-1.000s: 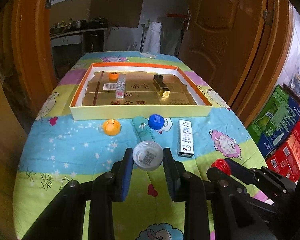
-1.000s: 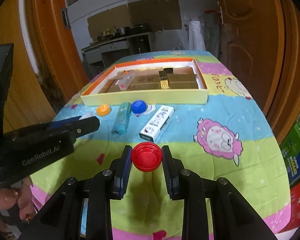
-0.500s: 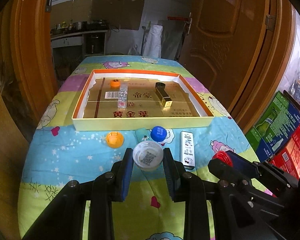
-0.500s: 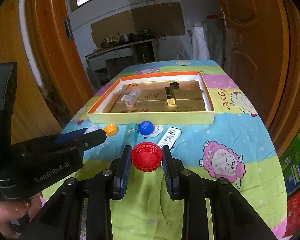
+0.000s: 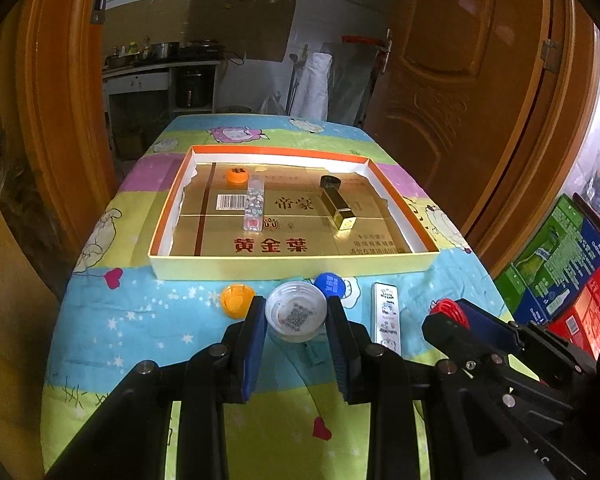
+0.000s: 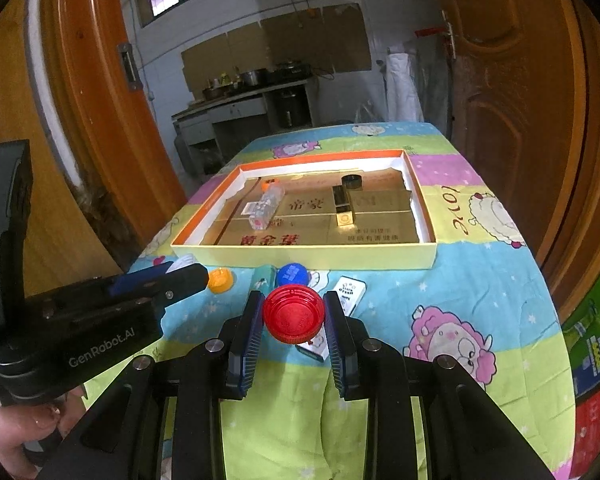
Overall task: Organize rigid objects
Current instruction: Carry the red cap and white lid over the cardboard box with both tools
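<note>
My left gripper (image 5: 296, 312) is shut on a white bottle cap (image 5: 296, 311) with a QR code inside, held above the tablecloth. My right gripper (image 6: 294, 314) is shut on a red cap (image 6: 294, 313), also lifted. Ahead lies a shallow yellow box (image 5: 292, 269) with an orange rim; in it are an orange cap (image 5: 237, 175), a clear tube (image 5: 254, 204), a gold lipstick (image 5: 338, 210) and a black cap (image 5: 330, 181). In front of the box rest an orange cap (image 5: 237, 299), a blue cap (image 5: 330, 283), a white tin (image 5: 386, 316) and a teal tube (image 6: 262, 278), mostly hidden.
The table carries a colourful cartoon cloth (image 6: 440, 320). Wooden doors (image 5: 460, 80) flank it left and right. Stacked cartons (image 5: 560, 264) stand at the right of the table. A hand (image 6: 20, 436) grips the left tool at the lower left of the right wrist view.
Both grippers have risen and moved a little toward the box, each keeping its cap. The loose items on the cloth now sit closer under the fingertips.
</note>
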Available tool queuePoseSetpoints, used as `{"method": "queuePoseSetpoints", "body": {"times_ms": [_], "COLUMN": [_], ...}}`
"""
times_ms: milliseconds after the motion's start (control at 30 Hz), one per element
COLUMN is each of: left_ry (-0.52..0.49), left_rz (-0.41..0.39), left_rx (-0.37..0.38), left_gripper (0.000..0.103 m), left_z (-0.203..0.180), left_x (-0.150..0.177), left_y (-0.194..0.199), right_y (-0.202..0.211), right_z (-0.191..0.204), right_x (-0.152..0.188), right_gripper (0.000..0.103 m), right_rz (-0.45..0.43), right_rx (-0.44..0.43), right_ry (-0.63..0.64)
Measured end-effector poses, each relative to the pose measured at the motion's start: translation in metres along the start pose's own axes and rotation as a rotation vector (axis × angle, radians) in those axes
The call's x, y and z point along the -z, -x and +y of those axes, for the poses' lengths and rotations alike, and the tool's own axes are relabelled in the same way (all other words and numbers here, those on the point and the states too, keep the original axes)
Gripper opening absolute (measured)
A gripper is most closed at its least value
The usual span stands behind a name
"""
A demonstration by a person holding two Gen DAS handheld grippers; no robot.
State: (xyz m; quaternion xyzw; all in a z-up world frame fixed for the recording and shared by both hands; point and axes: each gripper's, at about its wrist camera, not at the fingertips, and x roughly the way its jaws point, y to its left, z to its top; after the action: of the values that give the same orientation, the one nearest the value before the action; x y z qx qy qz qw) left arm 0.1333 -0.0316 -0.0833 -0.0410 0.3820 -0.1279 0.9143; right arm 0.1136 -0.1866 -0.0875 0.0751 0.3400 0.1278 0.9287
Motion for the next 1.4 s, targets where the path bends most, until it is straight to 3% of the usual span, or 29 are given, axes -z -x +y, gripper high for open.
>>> {"method": "queuePoseSetpoints", "body": {"times_ms": [1400], "left_ry": [0.053], "left_rz": [-0.007], "left_rx": [-0.035], "left_gripper": [0.030], "left_z": [0.048], "left_x": [-0.058], "left_y": [-0.050], "right_y": [-0.077], "right_z": [0.000], "right_x": [-0.056], "right_gripper": [0.031], "right_rz": [0.022], "right_rx": [-0.065], "right_ry": [0.027]}}
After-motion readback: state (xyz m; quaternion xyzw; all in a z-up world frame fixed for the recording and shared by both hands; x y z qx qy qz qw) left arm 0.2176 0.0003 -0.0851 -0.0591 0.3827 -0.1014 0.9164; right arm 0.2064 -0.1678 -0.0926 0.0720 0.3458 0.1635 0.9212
